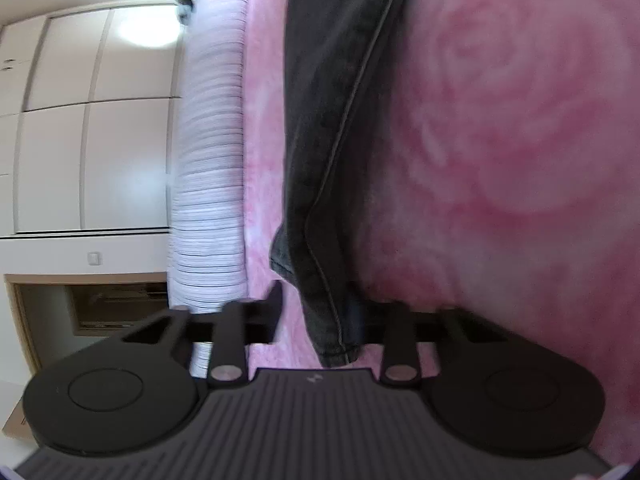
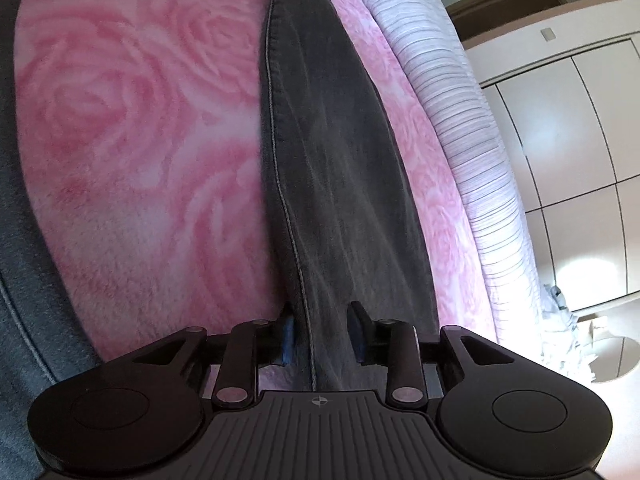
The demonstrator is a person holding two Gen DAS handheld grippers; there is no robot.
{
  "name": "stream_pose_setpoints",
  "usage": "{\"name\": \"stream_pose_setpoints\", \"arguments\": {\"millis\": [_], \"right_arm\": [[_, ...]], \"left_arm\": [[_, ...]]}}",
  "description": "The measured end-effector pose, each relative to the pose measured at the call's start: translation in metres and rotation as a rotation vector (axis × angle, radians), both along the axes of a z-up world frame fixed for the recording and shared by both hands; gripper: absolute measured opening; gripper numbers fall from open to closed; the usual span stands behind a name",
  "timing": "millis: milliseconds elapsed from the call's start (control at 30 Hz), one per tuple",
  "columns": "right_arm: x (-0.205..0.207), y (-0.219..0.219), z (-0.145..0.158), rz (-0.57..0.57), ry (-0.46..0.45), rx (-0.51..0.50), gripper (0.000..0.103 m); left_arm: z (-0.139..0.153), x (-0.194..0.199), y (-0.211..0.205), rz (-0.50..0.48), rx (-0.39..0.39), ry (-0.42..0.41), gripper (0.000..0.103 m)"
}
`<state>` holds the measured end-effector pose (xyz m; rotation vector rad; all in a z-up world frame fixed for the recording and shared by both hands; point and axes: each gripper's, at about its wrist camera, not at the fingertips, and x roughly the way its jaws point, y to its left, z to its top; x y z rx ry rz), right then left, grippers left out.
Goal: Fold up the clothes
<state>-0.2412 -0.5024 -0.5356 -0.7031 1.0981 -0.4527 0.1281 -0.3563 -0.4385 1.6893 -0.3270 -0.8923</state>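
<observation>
Right gripper [image 2: 322,334] and left gripper [image 1: 320,316] pinching dark jeans [image 2: 332,152], pink rose blanket [image 2: 132,120], white wardrobe [image 1: 92,120].

Bed [image 2: 460,120] | pink rose-print blanket [image 2: 140,140] covers it | dark grey jeans [image 2: 340,160] lie stretched along the blanket

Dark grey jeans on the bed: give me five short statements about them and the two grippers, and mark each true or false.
1. The dark grey jeans lie on a pink rose-patterned blanket. True.
2. The right gripper has denim between its fingers. True.
3. The left gripper has nothing between its fingers. False: a hemmed end of the jeans passes between them.
4. The jeans are rolled into a ball. False: they stretch out long and narrow across the blanket.
5. A striped white cover runs along the blanket's edge. True.
</observation>
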Motion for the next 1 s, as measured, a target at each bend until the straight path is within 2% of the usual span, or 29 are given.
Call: {"name": "stream_pose_setpoints", "arguments": {"millis": [33, 100, 233, 300, 400, 433, 500, 633, 700, 800, 900, 1000], "right_arm": [[-0.001, -0.001, 0.005, -0.002, -0.008, 0.009, 0.03], [-0.003, -0.001, 0.015, -0.006, -0.024, 0.025, 0.002], [-0.008, -0.003, 0.037, -0.014, -0.057, 0.058, 0.002], [-0.01, -0.003, 0.042, -0.013, -0.056, 0.084, 0.002], [-0.005, -0.004, 0.019, 0.007, -0.002, 0.1, 0.002], [-0.003, -0.004, 0.013, 0.004, 0.013, 0.103, 0.002], [-0.002, 0.0, 0.009, -0.001, 0.011, 0.086, 0.007], [-0.012, 0.008, 0.024, -0.03, -0.038, 0.153, 0.014], [-0.025, 0.015, 0.035, -0.065, -0.076, 0.184, 0.018], [-0.056, 0.03, 0.055, -0.132, -0.141, 0.194, 0.021], [-0.103, 0.05, 0.073, -0.222, -0.209, 0.173, 0.029], [-0.16, 0.06, 0.086, -0.34, -0.265, 0.181, 0.036]], "left_arm": [[0.001, 0.003, -0.002, -0.002, 0.003, -0.025, 0.01], [0.007, 0.008, -0.002, -0.016, -0.008, -0.09, 0.008], [0.02, 0.0, 0.022, -0.051, -0.016, -0.206, 0.004], [0.005, -0.001, 0.024, -0.062, 0.033, -0.203, 0.004], [-0.022, 0.001, 0.022, -0.067, 0.112, -0.192, 0.004], [-0.026, 0.001, 0.021, -0.068, 0.112, -0.192, 0.004], [-0.021, 0.002, 0.018, -0.059, 0.101, -0.181, 0.007], [-0.01, 0.002, 0.012, -0.028, 0.126, -0.145, 0.015], [0.0, -0.002, 0.012, 0.006, 0.124, -0.135, 0.022], [0.021, -0.011, 0.018, 0.047, 0.094, -0.14, 0.026], [0.048, -0.05, 0.043, 0.11, -0.003, -0.026, 0.032], [0.069, -0.104, 0.055, 0.078, -0.056, 0.024, 0.035]]}}
